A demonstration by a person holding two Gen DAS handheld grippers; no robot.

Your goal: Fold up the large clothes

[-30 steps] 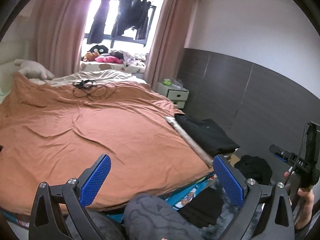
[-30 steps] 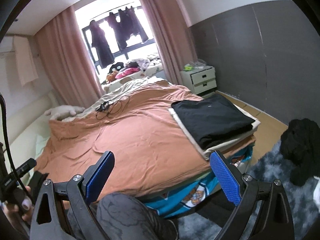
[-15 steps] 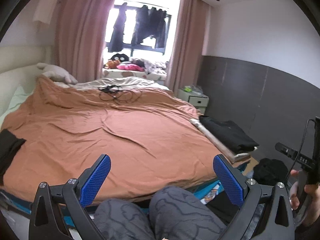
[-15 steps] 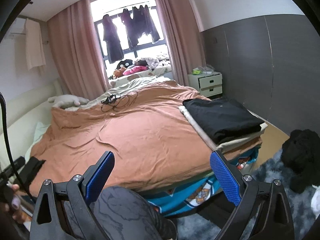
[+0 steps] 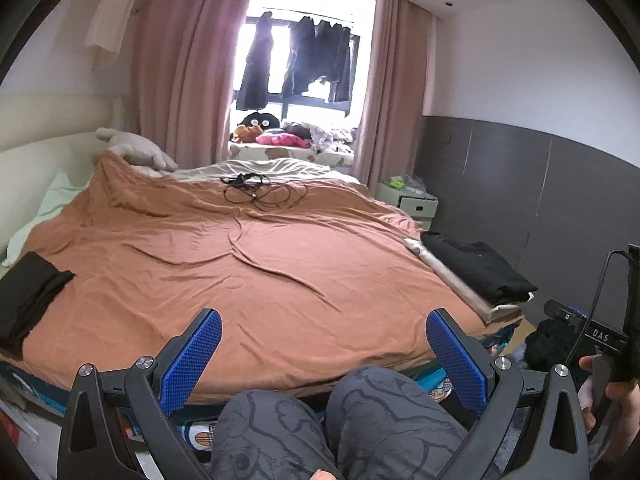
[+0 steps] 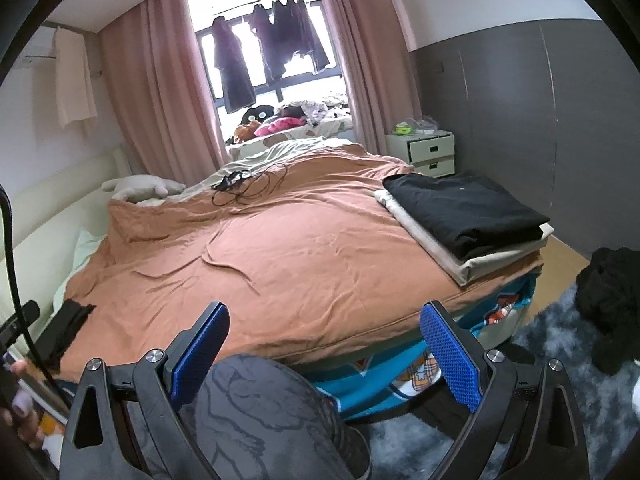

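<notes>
A folded black garment (image 6: 464, 210) lies on a folded cream one (image 6: 476, 264) at the bed's right edge; the left wrist view shows the same black garment (image 5: 478, 270) at the right. Another dark garment (image 5: 28, 292) lies on the bed's left edge, and a black heap (image 6: 612, 300) lies on the floor at the right. My left gripper (image 5: 324, 344) and right gripper (image 6: 324, 342) both stand open and empty, held low before the bed's foot, above the person's knees (image 5: 340, 420).
The orange bedspread (image 5: 248, 264) covers the bed, with a tangle of black cables (image 5: 256, 192) near its far end. A white nightstand (image 6: 422, 152) stands at the far right. A grey-blue rug (image 6: 560, 348) covers the floor at the right. Clothes hang in the window (image 5: 300, 60).
Both views have swung left and pulled back, so the left edge of the bed with the dark garment shows. Both grippers stay open.
</notes>
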